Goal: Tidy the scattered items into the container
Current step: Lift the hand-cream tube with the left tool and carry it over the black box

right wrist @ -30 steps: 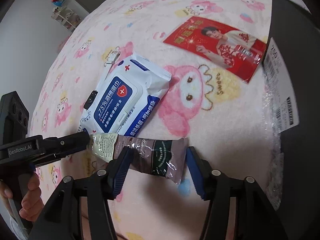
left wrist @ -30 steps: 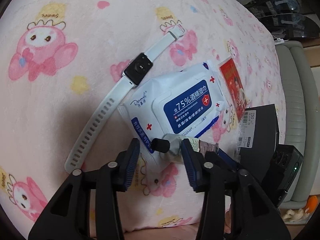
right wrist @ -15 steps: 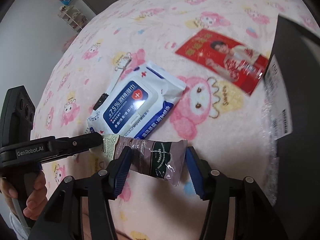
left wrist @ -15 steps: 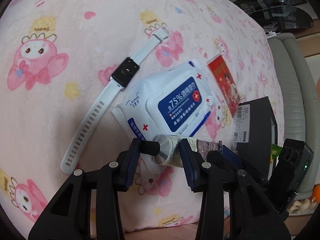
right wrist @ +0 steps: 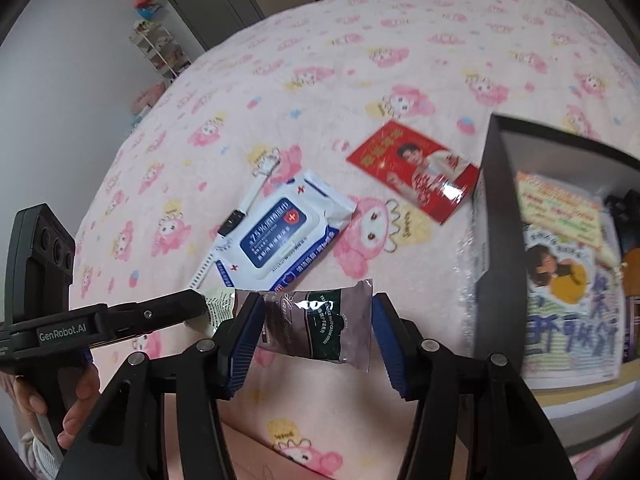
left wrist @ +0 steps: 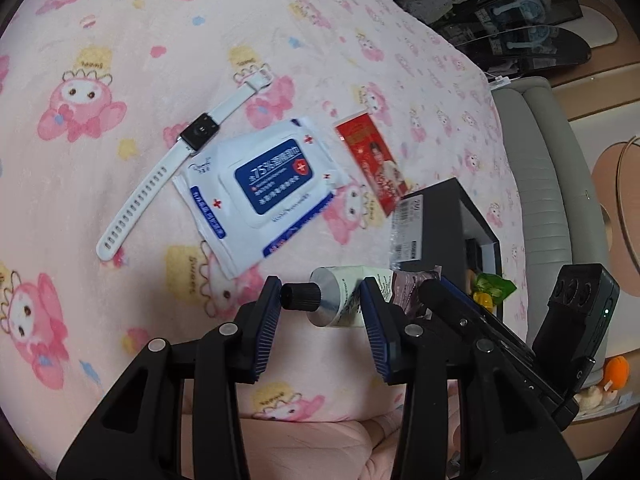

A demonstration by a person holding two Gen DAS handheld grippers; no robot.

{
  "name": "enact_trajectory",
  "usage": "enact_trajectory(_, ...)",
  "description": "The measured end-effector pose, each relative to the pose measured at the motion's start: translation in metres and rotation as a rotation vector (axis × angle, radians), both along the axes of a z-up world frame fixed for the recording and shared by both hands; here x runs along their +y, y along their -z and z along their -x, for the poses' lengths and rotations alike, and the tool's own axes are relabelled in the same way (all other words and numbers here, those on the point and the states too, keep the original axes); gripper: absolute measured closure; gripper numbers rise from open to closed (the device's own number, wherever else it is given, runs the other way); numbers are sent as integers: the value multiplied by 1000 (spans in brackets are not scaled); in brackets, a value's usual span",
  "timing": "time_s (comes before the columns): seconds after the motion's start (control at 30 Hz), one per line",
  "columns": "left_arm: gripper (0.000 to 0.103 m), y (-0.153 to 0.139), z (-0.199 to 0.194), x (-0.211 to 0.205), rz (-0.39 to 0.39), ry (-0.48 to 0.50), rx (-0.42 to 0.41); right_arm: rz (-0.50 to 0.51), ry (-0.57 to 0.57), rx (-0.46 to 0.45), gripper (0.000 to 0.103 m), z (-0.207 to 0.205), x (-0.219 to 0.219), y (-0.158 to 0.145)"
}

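A hand-cream tube (left wrist: 340, 300) (right wrist: 316, 328) with a black cap hangs in the air above the pink bed, held at both ends. My left gripper (left wrist: 322, 316) is shut on its cap end; the cap touches the left pad. My right gripper (right wrist: 314, 332) is shut on the brown crimped end. The black box (right wrist: 496, 240) (left wrist: 440, 216) stands to the right with a colourful booklet (right wrist: 560, 272) inside. On the blanket lie a wipes pack (left wrist: 264, 184) (right wrist: 280, 236), a white-strapped watch (left wrist: 198, 134) (right wrist: 232, 222) and a red envelope (left wrist: 372, 164) (right wrist: 416, 172).
The pink cartoon blanket (left wrist: 100, 60) covers the whole bed. A grey padded headboard (left wrist: 536, 168) runs along the right in the left wrist view. A hand (right wrist: 76, 408) holds the left gripper's handle. A shelf (right wrist: 160, 52) stands against the far wall.
Both grippers have risen with the tube between them, so the wipes, watch and envelope look smaller. The inside of the black box has come into the right wrist view.
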State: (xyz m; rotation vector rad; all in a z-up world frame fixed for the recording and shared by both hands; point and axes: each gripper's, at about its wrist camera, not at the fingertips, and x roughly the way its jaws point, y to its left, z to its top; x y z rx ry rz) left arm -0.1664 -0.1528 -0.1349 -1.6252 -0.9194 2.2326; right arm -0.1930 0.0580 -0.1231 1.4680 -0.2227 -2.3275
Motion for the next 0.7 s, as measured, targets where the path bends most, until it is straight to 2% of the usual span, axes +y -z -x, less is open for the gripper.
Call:
enact_trajectory(0.13, 62, -22, -7, 18, 28, 8, 34, 9, -4, 37, 52, -8, 17, -16)
enact_trajectory(0.4, 64, -54, -10, 69, 26, 49, 85, 19, 29, 101, 52, -21, 67, -50)
enact_trajectory(0.7, 64, -76, 1, 138, 4, 126, 138, 10, 116, 154, 52, -28, 136, -77)
